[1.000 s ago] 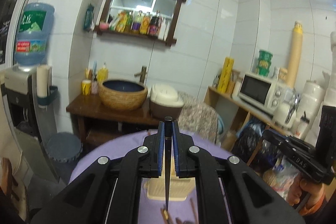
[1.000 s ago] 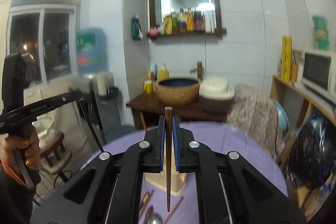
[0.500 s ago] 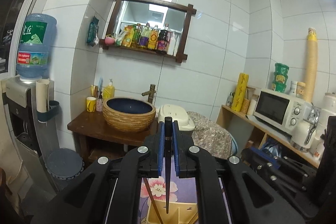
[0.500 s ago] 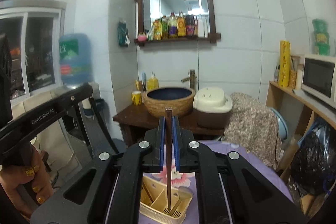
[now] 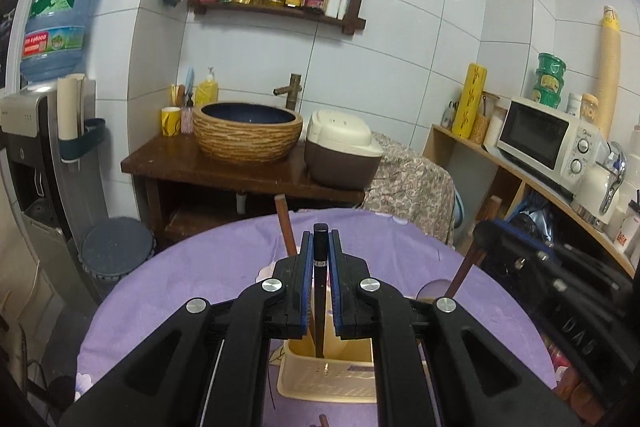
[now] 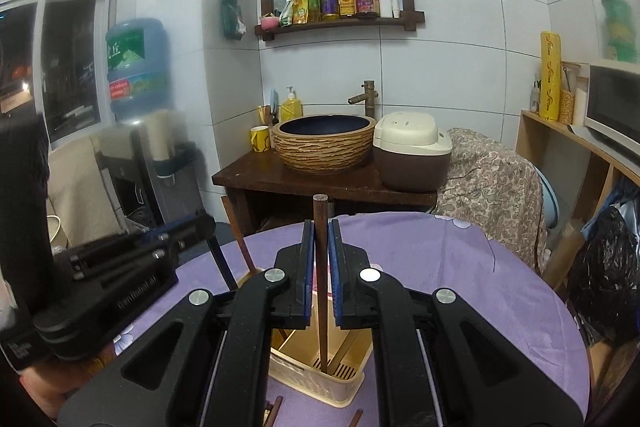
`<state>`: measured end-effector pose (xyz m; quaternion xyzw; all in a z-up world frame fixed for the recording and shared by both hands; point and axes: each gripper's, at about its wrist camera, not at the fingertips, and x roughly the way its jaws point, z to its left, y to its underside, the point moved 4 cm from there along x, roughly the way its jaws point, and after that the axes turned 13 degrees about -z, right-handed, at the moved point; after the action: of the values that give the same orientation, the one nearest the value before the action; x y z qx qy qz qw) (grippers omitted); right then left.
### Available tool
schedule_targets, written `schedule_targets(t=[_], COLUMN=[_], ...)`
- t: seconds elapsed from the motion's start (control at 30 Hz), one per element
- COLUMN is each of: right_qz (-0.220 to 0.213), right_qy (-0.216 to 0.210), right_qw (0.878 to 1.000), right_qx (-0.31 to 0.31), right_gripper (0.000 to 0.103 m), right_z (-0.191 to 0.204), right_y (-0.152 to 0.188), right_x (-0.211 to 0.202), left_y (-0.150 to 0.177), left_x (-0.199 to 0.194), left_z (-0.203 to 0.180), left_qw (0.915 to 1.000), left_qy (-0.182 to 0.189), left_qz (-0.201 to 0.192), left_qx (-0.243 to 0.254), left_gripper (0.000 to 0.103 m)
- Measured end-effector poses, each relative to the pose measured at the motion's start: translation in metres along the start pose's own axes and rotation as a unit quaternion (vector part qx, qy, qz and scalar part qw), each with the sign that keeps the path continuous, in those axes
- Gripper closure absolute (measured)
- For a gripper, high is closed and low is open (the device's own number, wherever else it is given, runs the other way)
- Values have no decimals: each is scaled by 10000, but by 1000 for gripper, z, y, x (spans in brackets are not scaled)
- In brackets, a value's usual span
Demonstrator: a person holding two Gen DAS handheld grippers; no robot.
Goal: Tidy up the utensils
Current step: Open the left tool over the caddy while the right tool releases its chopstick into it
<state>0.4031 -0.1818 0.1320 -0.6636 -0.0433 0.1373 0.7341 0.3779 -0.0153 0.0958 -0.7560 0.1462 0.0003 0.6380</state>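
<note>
A cream plastic utensil holder [image 5: 320, 381] stands on the purple tablecloth and also shows in the right wrist view [image 6: 320, 383]. My left gripper [image 5: 320, 247] stands above it with its pads a little apart around a black utensil handle [image 5: 319, 287] whose lower end is inside the holder. My right gripper [image 6: 320, 239] likewise has its pads slightly apart around a brown wooden handle [image 6: 321, 267] standing in the holder. Another brown handle [image 5: 286, 227] leans in the holder.
The round table with the purple cloth [image 5: 208, 267] carries loose utensils near its front edge [image 6: 272, 411]. Behind it stand a wooden washstand with a woven basin [image 5: 248, 135], a rice cooker [image 5: 340, 151], a water dispenser [image 5: 48, 107] and a shelf with a microwave [image 5: 544, 139].
Both grippers came down over the holder and lowered their utensils into it. The pads of both have parted slightly from the handles.
</note>
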Motion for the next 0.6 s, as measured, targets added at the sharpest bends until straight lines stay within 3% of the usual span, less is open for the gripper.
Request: schedule_targets(t=[0.23,0.27,0.3,0.37,0.4,0.43,0.5,0.6], right_qz=[-14,-39,-56,-91,-141,-203,-368,-498], right_qy=[80,74,99,181,230,302,385,532], right_qw=[10000,10000,9999,9998,9996,9993,9985,9971], right_qx=[-9,-7,-20,-61,-76,-86,-119,-215], right_gripper=[94,94,90,61,37,33,30,15], right_z=[-3,-3,-4,-6,-7,-9,-11,-13], right_y=[1,1,2,3,4,4,3,8], right_x=[-1,-3,-4,-7,-10,-12,-21,-39], left_y=[1,0,-1,-4,-5,-5,-4,3], left_x=[-2,-4,-6,-15,-19,-23,-34,-55], left_z=[0,0,-1,-1,-1,-2,-2,-1], left_qw=[10000,10000,10000,9999,9998,9998,9996,9992], left_qy=[37,40,46,45,47,51,56,94], left_qz=[24,15,-5,-142,-191,-213,-264,-360], left_qx=[-16,-35,-43,-69,-57,-30,9,110], left_gripper=[91,81,59,42,41,40,27,17])
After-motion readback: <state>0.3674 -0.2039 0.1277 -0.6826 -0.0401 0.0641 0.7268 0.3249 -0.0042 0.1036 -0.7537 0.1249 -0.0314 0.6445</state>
